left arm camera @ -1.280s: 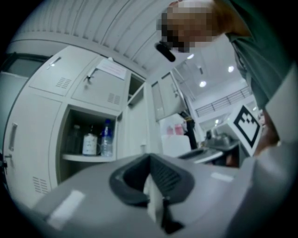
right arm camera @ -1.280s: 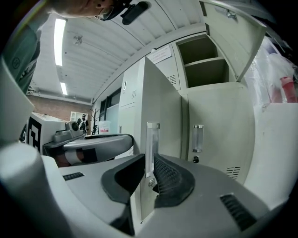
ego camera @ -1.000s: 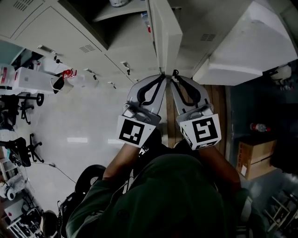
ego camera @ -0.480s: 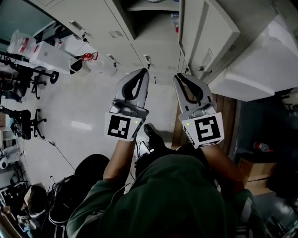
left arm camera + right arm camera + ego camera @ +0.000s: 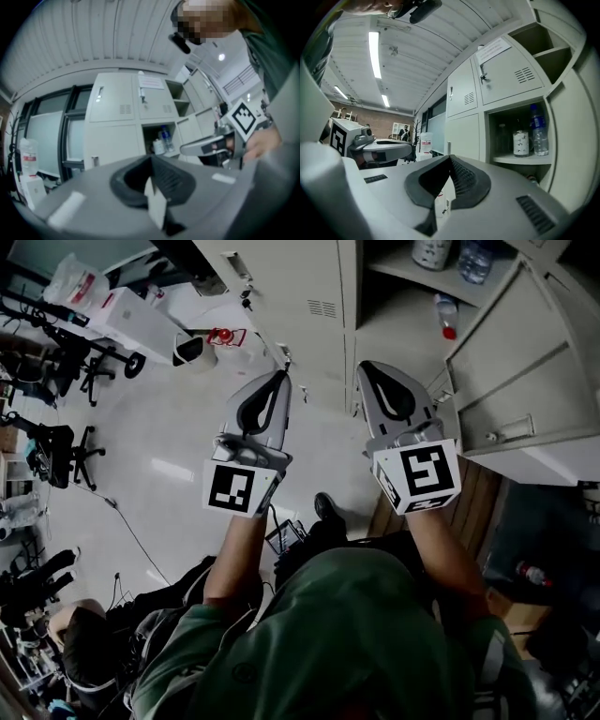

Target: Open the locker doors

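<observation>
Before the lockers (image 5: 298, 292), left gripper (image 5: 280, 377) and right gripper (image 5: 367, 367) extend level, parallel.

Head view: overhead, steeply down past left gripper (image 5: 279, 379) and right gripper (image 5: 367, 369) to floor (image 5: 178, 456).
Left gripper view, right gripper view: roughly level along own fingers (image 5: 168, 176), facing the lockers (image 5: 140, 98) nearby.
Shared by all: open compartment (image 5: 520, 159) holding water bottle (image 5: 539, 129).
</observation>
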